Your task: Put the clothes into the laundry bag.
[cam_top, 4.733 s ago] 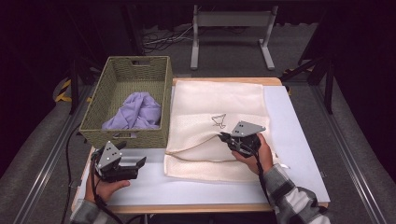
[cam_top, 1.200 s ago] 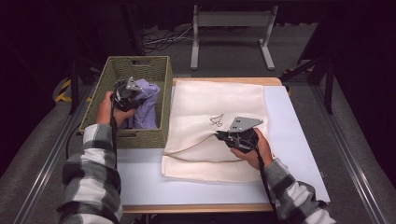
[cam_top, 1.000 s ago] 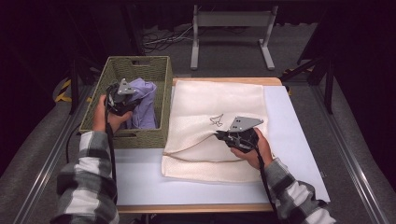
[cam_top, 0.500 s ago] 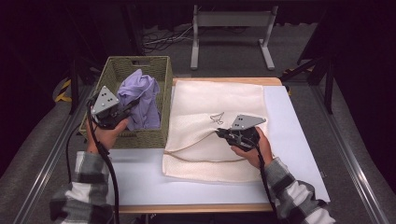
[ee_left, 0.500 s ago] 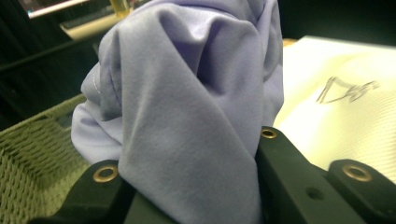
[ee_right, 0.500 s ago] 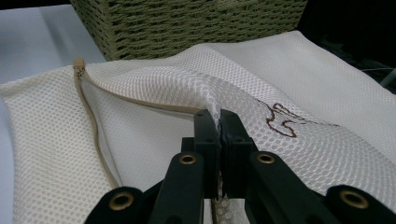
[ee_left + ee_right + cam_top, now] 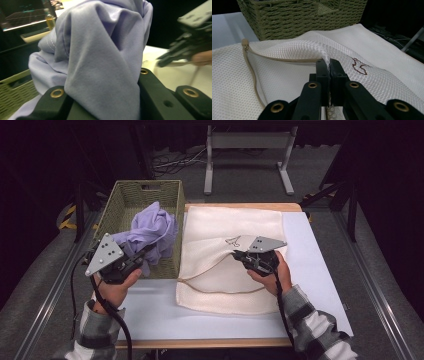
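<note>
The left gripper (image 7: 131, 262) pinches a soft purple cloth (image 7: 152, 229), held up over the green woven basket (image 7: 116, 212) behind it. The right gripper (image 7: 329, 65) pinches the top edge of the white mesh bag (image 7: 387, 77), probably to hold its mouth open for the cloth.

On the counter (image 7: 150, 315) the basket (image 7: 120, 210) stands at the left, with the mesh bag (image 7: 220, 270) lying flat just beside it on the right. The left tool (image 7: 127, 262) holds the cloth (image 7: 152, 227) above the basket's near edge; the right tool (image 7: 240, 257) sits on the bag's opening.
</note>
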`<state>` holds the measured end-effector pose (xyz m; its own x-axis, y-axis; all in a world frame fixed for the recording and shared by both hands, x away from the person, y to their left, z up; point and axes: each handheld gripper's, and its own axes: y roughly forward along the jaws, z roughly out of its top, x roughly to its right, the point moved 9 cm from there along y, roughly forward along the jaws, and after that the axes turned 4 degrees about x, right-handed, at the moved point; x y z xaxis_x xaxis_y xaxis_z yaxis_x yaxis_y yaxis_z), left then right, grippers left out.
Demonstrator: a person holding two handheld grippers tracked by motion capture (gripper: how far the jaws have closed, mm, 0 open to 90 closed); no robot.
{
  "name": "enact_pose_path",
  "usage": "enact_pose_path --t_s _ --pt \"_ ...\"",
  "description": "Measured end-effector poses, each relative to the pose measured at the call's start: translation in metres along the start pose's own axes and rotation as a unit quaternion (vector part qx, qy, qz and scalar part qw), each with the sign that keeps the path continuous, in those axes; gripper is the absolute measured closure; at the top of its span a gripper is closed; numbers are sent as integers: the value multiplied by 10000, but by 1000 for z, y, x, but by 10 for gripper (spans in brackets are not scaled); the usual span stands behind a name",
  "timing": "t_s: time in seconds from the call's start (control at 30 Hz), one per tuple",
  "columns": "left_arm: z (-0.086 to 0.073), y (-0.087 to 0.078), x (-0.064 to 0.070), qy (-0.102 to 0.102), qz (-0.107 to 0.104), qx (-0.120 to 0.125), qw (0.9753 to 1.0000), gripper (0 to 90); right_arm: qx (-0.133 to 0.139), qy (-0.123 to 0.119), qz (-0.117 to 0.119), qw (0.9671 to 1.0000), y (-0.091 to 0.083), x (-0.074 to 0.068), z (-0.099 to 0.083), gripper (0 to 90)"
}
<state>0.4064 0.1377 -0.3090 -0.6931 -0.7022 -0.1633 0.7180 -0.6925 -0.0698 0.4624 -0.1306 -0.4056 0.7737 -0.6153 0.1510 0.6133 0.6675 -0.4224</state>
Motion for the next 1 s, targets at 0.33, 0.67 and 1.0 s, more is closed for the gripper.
enact_pose_path --t_s 0.33,0.67,1.0 --pt "27 -12 49 144 -525 193 9983 842 60 47 -47 10000 1 4 7 882" --pt "-5 12 94 205 -1127 -278 9930 842 33 68 -50 10000 4 3 5 881" --pt "-44 61 142 100 -1919 -716 9787 842 114 122 -43 9999 3 4 6 882"
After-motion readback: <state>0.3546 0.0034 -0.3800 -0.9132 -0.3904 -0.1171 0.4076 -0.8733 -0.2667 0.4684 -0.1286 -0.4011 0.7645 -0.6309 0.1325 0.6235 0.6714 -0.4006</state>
